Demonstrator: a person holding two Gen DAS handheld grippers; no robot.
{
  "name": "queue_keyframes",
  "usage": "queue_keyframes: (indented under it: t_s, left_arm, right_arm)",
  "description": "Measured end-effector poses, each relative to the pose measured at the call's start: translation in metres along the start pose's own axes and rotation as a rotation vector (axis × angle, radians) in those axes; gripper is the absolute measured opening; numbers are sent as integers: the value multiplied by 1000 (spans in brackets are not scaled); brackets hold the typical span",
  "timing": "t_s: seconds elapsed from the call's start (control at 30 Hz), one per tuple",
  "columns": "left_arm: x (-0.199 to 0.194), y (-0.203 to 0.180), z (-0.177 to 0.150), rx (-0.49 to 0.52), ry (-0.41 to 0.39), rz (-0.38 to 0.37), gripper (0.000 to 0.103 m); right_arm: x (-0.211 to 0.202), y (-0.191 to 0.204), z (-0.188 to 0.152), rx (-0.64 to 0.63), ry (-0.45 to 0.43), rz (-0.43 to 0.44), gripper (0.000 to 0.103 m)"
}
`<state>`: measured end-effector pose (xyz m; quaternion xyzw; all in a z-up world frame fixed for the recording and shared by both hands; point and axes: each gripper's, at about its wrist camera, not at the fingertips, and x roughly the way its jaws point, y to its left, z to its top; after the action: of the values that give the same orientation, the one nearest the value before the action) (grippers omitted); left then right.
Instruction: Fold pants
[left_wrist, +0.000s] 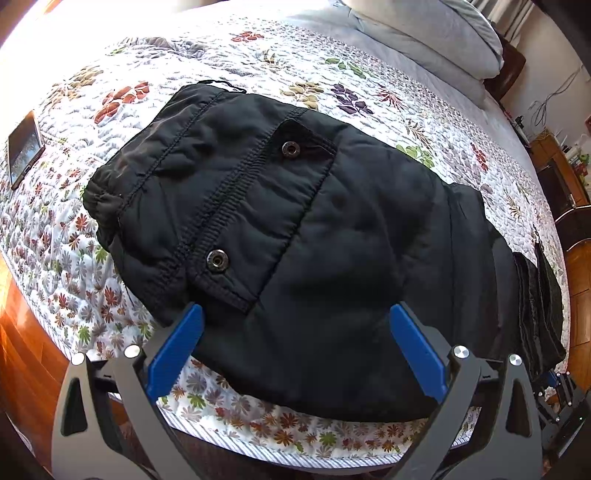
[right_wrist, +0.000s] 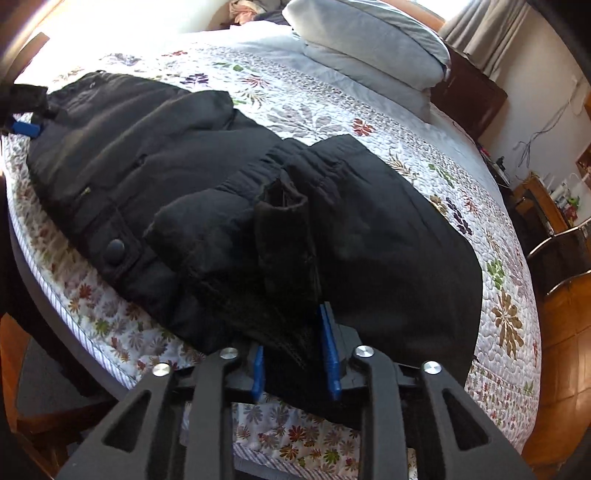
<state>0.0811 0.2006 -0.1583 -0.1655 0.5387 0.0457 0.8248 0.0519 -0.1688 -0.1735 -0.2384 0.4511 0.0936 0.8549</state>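
Black padded pants (left_wrist: 295, 229) lie across the near edge of the floral quilt (left_wrist: 258, 66), pocket flaps with metal snaps facing up. My left gripper (left_wrist: 295, 314) is open, its blue fingers (left_wrist: 177, 350) spread over the near hem of the pants, holding nothing. In the right wrist view the pants (right_wrist: 147, 166) stretch to the left. My right gripper (right_wrist: 295, 339) is shut on a bunched fold of the black fabric (right_wrist: 284, 240) between its blue pads. The left gripper (right_wrist: 24, 127) shows at the far left end of the pants.
A phone (left_wrist: 24, 147) lies on the quilt at the left. Grey pillows (right_wrist: 369, 48) are stacked at the head of the bed. A wooden floor (right_wrist: 561, 350) and a chair (right_wrist: 561, 251) are to the right, past the bed's edge.
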Motion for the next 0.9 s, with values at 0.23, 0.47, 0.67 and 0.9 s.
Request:
queue_keyframes:
  t_s: [0.23,0.47,0.67,0.9]
  left_arm:
    - [5,-3,2,1,1,9,100]
    - [7,-3,2,4,-2,2,100]
    - [5,3,2,-19,-3,-30,100]
    - [6,6,2,-27,-7,-45,100]
  right_arm:
    - [-46,-7,-2,47,-129,194,62]
    - [-43,-18,20,163,-167,190,49]
    - [-19,3,27,144,-95,225,47]
    - [-4,-10,27,193,-43,240,17]
